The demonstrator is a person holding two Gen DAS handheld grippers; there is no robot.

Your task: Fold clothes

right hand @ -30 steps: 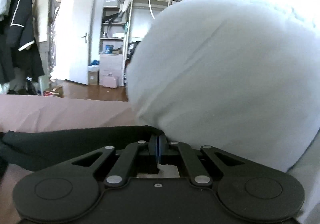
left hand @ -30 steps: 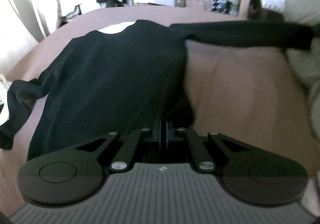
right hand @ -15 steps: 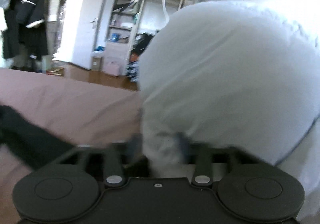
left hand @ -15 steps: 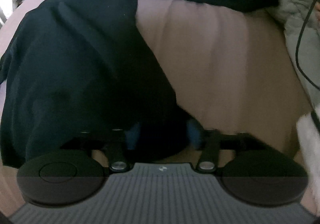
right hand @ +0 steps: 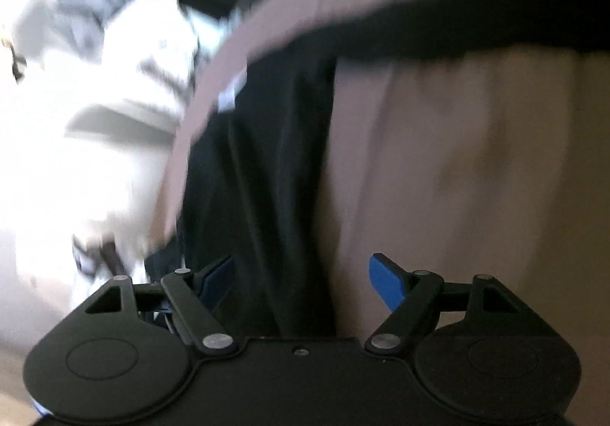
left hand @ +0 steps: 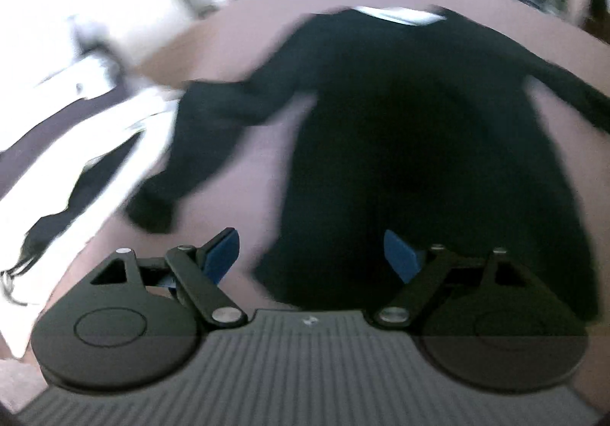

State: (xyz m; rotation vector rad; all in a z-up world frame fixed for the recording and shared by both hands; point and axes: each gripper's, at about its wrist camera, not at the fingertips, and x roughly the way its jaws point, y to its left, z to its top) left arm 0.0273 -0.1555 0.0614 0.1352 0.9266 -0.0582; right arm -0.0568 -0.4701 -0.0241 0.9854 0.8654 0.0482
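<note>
On the pinkish bed (left hand: pixel 267 167), black sweater (left hand: pixel 419 159) spread flat, sleeves out; left tongs (left hand: pixel 310 254) apart over its hem, right tongs (right hand: pixel 301 279) apart, holding nothing.

bare bedsheet (right hand: pixel 476 159) right of black sweater (left hand: pixel 419 140): passable; left: white clothes pile (left hand: pixel 114 128) crowds edge
</note>
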